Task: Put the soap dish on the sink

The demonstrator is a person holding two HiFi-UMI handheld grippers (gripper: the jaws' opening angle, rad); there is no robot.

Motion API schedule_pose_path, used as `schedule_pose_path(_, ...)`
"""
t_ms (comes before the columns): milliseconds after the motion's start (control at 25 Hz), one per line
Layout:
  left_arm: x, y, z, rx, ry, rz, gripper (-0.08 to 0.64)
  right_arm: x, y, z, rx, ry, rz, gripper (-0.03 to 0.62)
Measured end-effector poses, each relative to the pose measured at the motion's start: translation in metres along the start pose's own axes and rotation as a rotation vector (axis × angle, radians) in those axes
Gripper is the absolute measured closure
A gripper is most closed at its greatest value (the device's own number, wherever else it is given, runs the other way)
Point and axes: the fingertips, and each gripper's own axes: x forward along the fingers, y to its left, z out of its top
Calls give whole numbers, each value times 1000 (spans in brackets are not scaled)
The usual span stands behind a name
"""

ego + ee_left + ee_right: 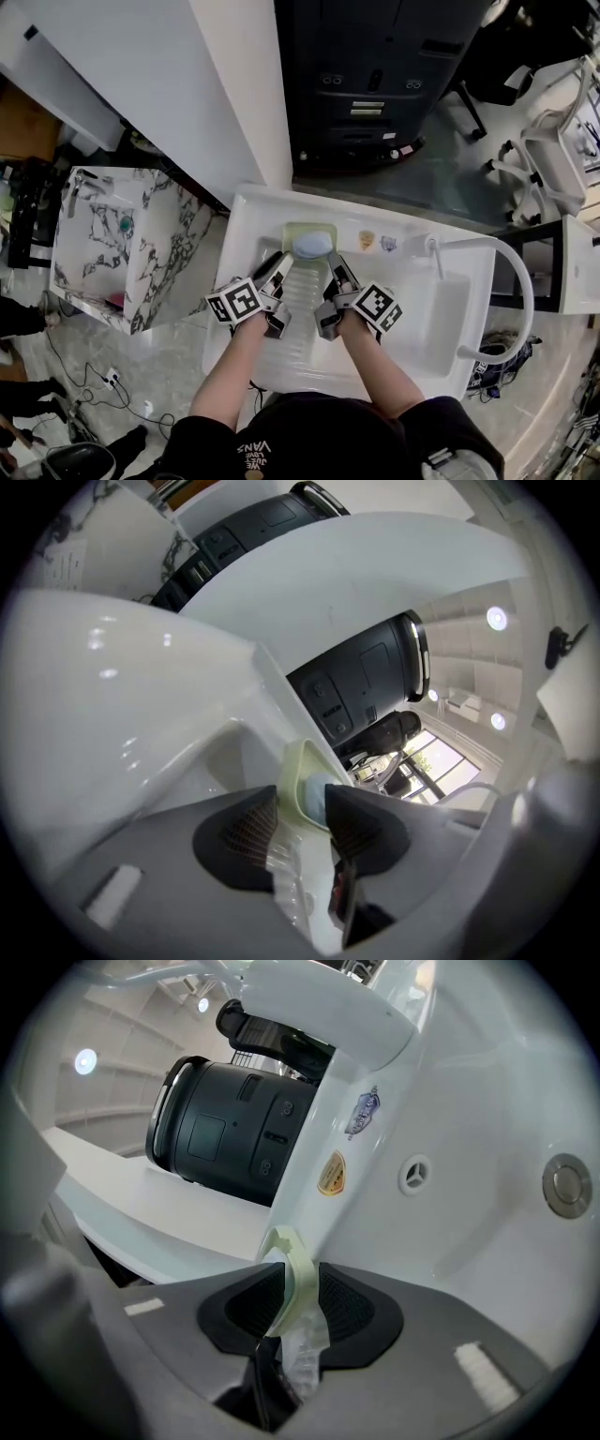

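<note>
A pale green soap dish [292,231] with blue soap [313,245] sits at the back of the white sink [469,272]. The left hand-held gripper [278,265] and right hand-held gripper [336,270] flank it, jaws wide, its rim between them unsqueezed.

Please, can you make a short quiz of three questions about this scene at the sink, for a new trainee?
1. True or false: the dish is empty.
2. Where does the dish stand? A on the back ledge of the sink; B in the basin; C on the floor.
3. Fill in: in the head view, the tap is to the dish's ____.
Key: 1 false, a blue soap lies in it. 2 A. 3 right.
</note>
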Motion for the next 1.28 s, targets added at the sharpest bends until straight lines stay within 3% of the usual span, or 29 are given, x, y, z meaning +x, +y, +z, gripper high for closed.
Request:
schedule_pose_path(120,-2,1,-3,7,0,10,387,-2,0,0,-26,10,-6,500)
schedule_pose_path(360,-4,-4,4,-10,-60,0,388,-4,6,3,2,5,26,500)
schedule_pose_path(1280,15,-9,20,-14,-131,-25,388,2,8,11,41,-19,45,500)
